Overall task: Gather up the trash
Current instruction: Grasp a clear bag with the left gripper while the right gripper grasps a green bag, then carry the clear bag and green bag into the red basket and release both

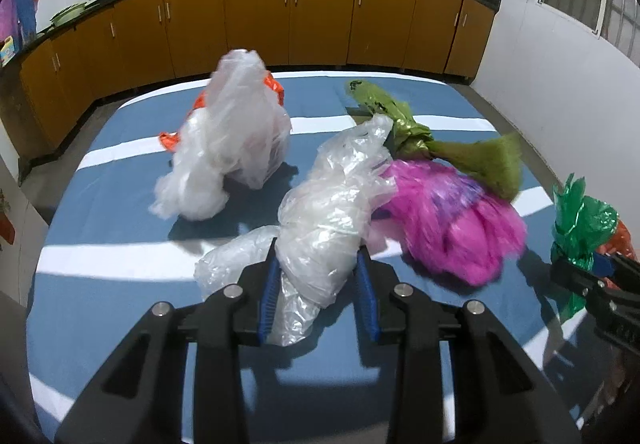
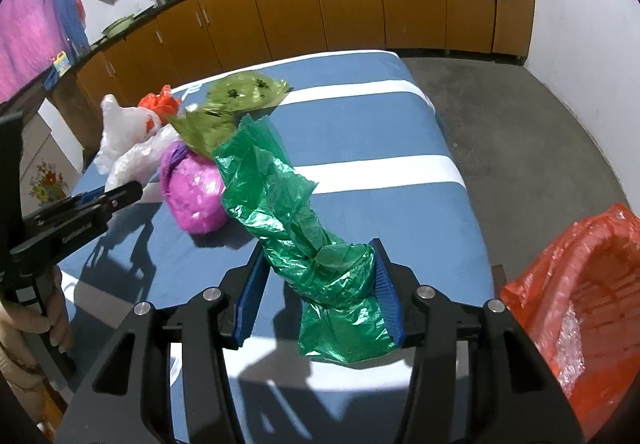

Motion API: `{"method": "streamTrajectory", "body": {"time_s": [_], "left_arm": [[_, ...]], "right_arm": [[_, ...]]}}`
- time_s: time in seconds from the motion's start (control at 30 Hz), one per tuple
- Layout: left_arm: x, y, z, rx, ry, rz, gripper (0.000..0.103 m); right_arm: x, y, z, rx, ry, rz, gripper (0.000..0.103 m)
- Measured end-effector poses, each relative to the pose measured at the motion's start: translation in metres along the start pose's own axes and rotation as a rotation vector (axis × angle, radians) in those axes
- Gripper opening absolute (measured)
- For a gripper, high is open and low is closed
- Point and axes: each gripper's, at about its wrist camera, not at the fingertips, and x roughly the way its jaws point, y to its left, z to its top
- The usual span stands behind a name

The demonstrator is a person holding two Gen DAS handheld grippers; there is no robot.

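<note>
A crumpled clear plastic bag [image 1: 328, 211] lies on the blue and white striped cover [image 1: 112, 199], and my left gripper [image 1: 320, 284] is shut on its near end, blue pads pressing both sides. My right gripper [image 2: 320, 284] is shut on a green plastic bag [image 2: 288, 203], which stands up from the jaws; in the left wrist view that green bag [image 1: 580, 224] hangs at the far right in the right gripper [image 1: 592, 272]. A pink bag [image 1: 452, 228], an olive bag [image 1: 404, 119] and a white bag over an orange one [image 1: 236, 139] lie beyond.
A bin lined with an orange bag [image 2: 580, 284] stands off the cover's right edge, over grey floor [image 2: 520, 115]. Brown cabinets [image 1: 280, 15] under a dark counter run along the far wall. A hand [image 2: 56, 320] holds the left gripper's handle.
</note>
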Motion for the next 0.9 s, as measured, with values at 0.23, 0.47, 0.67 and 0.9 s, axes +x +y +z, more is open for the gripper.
{"method": "streamTrajectory", "body": {"time_s": [0.23,0.47,0.67,0.9], "left_arm": [[-0.039,0.001,-0.020,-0.006,-0.030,-0.007,0.035],[-0.080,-0.018,-0.023,0.006,-0.087,-0.047,0.035],[-0.108,-0.043,-0.020,0.035,-0.131,-0.095,0.035],[-0.134,-0.081,-0.023,0.079,-0.164,-0.170,0.035]], "right_arm": [[-0.026,-0.002,-0.008,0.012,-0.029,0.009,0.051],[-0.059,-0.010,-0.013,0.026,-0.086,-0.001,0.051],[-0.091,-0.020,-0.020,0.051,-0.150,-0.031,0.051],[-0.132,-0.044,-0.038,0.103,-0.232,-0.108,0.051]]}}
